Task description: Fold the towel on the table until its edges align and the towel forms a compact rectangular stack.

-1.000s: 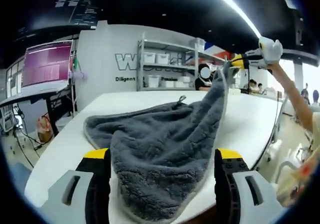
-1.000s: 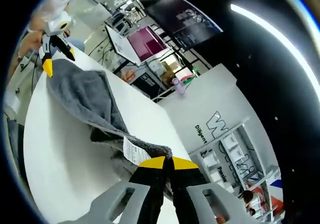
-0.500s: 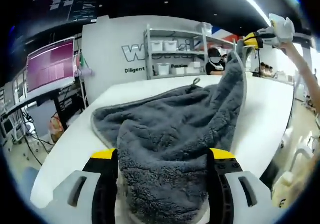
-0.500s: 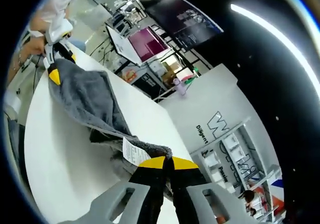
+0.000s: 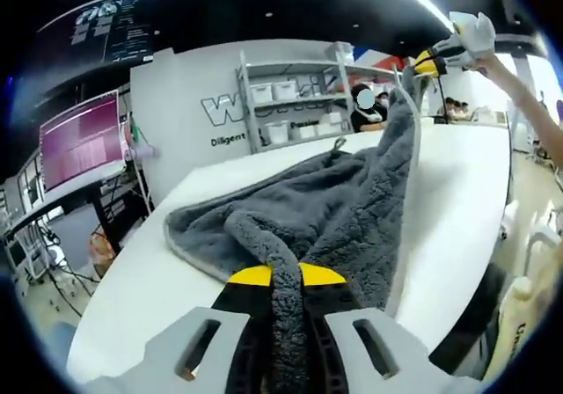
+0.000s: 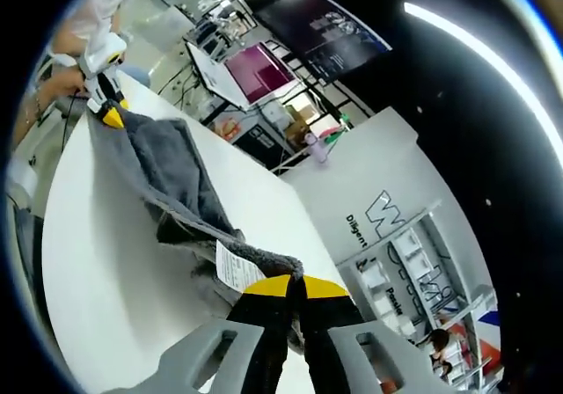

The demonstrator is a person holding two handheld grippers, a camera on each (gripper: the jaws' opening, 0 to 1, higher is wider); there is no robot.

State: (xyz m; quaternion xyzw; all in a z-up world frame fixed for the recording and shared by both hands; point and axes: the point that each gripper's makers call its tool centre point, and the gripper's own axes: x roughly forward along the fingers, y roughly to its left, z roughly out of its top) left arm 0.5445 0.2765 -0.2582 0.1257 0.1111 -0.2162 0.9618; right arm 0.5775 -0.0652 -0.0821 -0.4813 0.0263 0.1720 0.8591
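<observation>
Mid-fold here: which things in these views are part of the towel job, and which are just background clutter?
Job:
grey towel
white table
left gripper, shut on the towel
right gripper, shut on the towel's corner near the care label

Background:
shelving unit with white bins
magenta monitor
seated person

A ridge of the grey towel (image 5: 334,209) is pinched between the closed jaws of the left gripper (image 5: 286,276). Its far corner is held raised above the white table (image 5: 457,192) by the right gripper (image 5: 428,62).

Bright ceiling strip lights, sharp centre, fisheye-bent edges, mild glare
</observation>
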